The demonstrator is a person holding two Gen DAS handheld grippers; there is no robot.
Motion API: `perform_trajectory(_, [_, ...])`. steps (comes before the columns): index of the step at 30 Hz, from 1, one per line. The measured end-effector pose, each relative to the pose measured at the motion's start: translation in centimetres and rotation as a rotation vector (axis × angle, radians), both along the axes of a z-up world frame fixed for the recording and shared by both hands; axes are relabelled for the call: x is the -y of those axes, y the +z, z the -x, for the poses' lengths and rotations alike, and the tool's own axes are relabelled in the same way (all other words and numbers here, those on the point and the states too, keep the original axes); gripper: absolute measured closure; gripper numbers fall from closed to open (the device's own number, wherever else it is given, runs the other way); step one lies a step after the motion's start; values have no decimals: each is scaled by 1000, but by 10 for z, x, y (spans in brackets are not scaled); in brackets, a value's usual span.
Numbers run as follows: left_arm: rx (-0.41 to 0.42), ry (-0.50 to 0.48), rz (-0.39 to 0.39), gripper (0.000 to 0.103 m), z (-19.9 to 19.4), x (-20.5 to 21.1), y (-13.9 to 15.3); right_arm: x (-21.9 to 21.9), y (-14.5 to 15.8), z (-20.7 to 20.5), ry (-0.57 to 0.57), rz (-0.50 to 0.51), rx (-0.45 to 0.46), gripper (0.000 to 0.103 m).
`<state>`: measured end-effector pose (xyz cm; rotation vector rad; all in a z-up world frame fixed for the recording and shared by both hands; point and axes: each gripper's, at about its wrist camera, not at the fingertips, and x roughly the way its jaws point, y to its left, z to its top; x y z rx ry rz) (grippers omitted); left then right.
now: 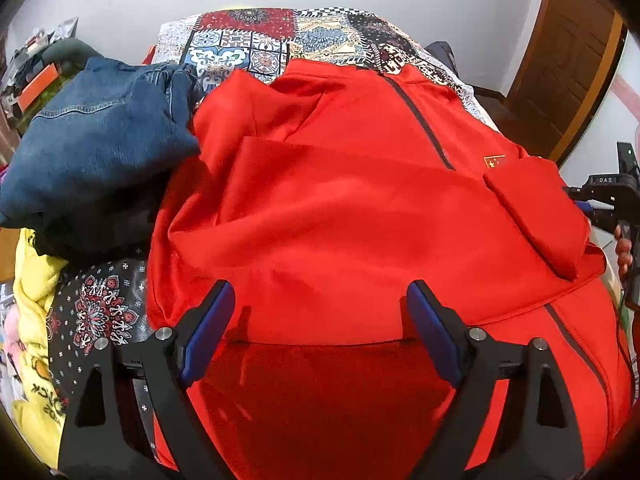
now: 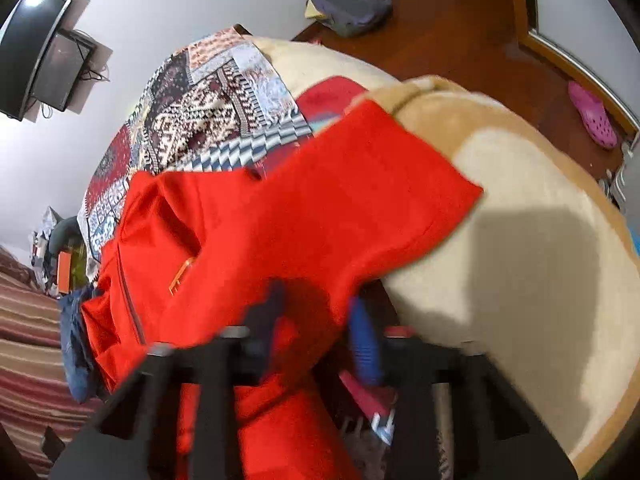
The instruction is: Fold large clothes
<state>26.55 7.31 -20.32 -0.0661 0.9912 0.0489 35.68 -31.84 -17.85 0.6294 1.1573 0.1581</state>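
Note:
A large red zip jacket (image 1: 340, 208) lies spread on the patterned bedspread (image 1: 256, 40), one sleeve folded across its chest and a small flag badge (image 1: 494, 161) near the zip. My left gripper (image 1: 320, 320) is open just above the jacket's lower part, with nothing between its blue pads (image 1: 208, 332). In the right wrist view the jacket's sleeve (image 2: 340, 200) drapes over my right gripper (image 2: 320, 312). The jaws stand close together with red cloth between them. The view is blurred.
A pile of blue denim (image 1: 92, 152) sits left of the jacket, with a yellow garment (image 1: 32, 320) below it. A cream blanket (image 2: 520, 220) covers the bed on the right. A grey bag (image 2: 348, 0) and a pink clog (image 2: 592, 120) lie on the wooden floor.

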Motion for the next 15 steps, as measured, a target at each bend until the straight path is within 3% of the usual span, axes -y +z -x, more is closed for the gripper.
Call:
perform_trajectory(1, [3,-2,-5,16,1,0,1,1,2,-1,0,5,1,98])
perform_trajectory(3, [14,-4,-13,16,3,0,5,-1,14,1,15,18,40,98])
perform_trajectory(9, [70,17,-5,16,15,-11,26,-52,105,24,162,103,295,99])
perform_trajectory(15, [142,53,5,16,39,-31,55,-130,179,53,390,54,471,99])
